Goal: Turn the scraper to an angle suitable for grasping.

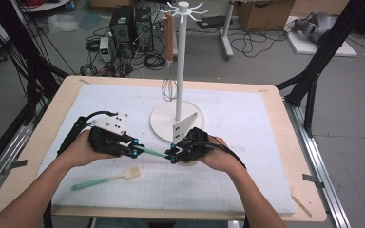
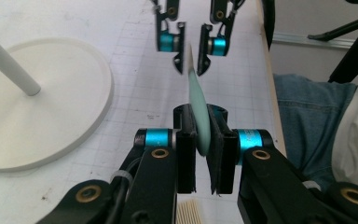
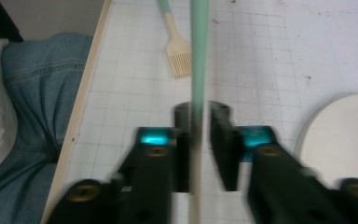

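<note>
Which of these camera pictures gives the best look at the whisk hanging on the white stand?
The high view. There the whisk hangs whole from the white stand, wooden handle above wire loops. The left gripper view has just the stand's pole and base, and the right gripper view an edge of the base.

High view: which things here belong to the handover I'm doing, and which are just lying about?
In the job: green utensil spanning both tongs; left tongs shut on it; right tongs around its other end; white hanging rack.

Lying about: pastry brush; whisk hung on the rack.
</note>
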Tool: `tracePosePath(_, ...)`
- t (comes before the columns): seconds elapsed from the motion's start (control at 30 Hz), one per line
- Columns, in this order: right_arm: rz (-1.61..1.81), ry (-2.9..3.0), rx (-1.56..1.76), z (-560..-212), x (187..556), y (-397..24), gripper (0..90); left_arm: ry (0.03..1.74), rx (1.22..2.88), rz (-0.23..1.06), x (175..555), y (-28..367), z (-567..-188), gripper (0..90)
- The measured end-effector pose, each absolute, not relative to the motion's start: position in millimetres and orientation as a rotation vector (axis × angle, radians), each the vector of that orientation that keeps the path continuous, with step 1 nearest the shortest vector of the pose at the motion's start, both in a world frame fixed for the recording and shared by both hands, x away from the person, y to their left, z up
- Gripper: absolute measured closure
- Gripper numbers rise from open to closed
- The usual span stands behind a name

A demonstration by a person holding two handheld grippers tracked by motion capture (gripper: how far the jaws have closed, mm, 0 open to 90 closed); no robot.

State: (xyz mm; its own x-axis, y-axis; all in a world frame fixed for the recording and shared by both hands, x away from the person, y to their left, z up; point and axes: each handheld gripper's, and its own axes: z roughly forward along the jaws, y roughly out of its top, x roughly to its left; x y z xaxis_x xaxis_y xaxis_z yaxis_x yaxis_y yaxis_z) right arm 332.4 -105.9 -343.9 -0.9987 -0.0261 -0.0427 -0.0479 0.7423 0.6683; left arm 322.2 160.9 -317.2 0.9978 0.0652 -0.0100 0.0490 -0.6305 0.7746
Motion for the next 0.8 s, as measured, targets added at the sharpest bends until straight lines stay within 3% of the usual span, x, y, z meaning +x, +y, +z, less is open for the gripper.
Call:
tracePosePath(0.43, 1.059, 2.914, -0.088, -351, 330, -83, 73.9, 0.079, 2.240, 0.031, 321, 155, -316, 82.5)
tracePosePath(0.53, 1.044, 2.920, -0.097, -352, 330, -80, 75.8, 0.077, 2.233, 0.028, 321, 154, -316, 82.5)
tracePosePath(0.6, 1.040, 2.929, -0.090, -354, 330, -78, 83.0, 0.078, 2.230, 0.027, 321, 154, -315, 82.4)
tracePosePath(0.8, 1.090, 2.912, -0.084, -352, 332, -82, 84.6, 0.103, 2.200, 0.024, 323, 158, -313, 79.1)
